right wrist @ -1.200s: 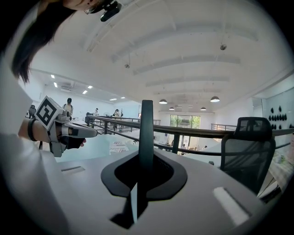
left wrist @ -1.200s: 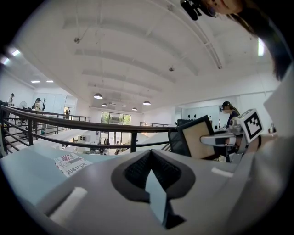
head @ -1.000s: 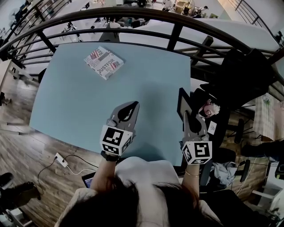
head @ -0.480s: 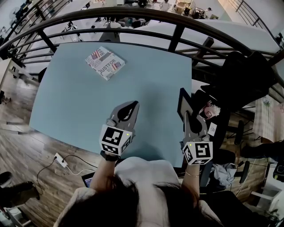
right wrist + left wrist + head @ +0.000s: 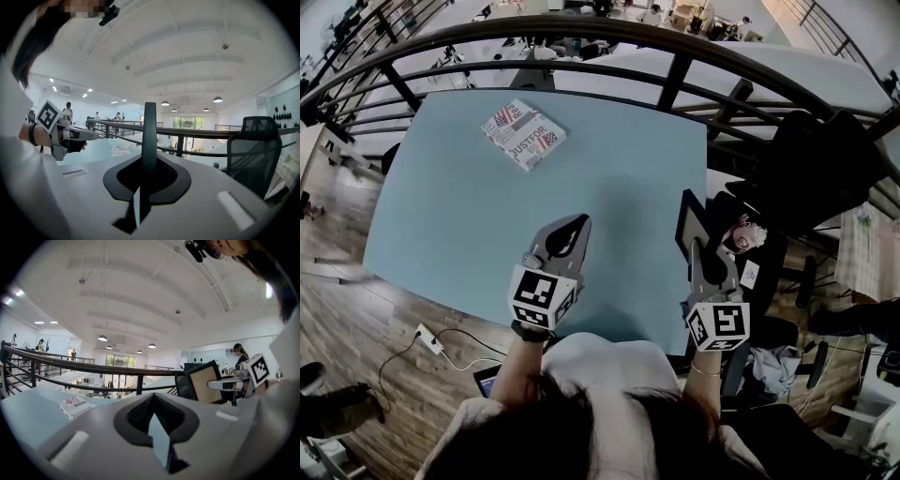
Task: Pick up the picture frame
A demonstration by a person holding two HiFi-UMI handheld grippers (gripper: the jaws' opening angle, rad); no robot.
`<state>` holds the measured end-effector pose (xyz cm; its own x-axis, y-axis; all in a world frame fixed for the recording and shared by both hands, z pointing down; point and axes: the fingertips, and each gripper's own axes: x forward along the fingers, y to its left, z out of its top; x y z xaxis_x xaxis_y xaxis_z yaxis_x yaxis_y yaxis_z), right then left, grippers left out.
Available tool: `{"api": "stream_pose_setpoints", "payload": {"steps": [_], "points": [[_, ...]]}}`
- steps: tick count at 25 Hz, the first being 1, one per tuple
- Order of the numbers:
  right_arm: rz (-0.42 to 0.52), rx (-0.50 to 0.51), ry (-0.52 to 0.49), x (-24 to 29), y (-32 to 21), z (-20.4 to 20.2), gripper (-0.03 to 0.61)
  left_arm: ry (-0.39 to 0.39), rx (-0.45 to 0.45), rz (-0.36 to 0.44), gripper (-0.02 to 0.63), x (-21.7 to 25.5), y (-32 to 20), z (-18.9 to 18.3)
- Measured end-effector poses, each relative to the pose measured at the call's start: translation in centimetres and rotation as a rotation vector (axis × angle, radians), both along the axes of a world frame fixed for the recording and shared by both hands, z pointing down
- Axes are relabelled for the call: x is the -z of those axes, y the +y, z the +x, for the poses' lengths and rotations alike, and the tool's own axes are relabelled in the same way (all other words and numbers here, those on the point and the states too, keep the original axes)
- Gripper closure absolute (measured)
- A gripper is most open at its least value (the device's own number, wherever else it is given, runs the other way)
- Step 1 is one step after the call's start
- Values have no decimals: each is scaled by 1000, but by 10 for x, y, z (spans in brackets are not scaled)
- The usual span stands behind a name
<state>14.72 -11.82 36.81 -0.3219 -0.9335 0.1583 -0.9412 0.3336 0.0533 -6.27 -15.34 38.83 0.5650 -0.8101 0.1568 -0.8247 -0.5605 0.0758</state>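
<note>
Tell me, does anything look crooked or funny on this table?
The picture frame is held upright, edge-on, clamped in the right claw at the right side of the table, not lying flat. The printed booklet at the far side lies crooked to the table's edges. Nothing looks spilled or broken.

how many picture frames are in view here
1. The picture frame stands upright by the right edge of the table, clamped edge-on in the right gripper. No other frame shows in any view.
</note>
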Motion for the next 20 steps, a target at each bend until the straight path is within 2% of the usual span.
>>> {"api": "stream_pose_setpoints", "payload": {"steps": [14, 20], "points": [[-9, -20, -16, -3, -1, 6, 565, -4, 1, 1, 557, 0, 0, 3], [-47, -25, -30, -9, -3, 9, 565, -7, 6, 1, 557, 1, 1, 4]]}}
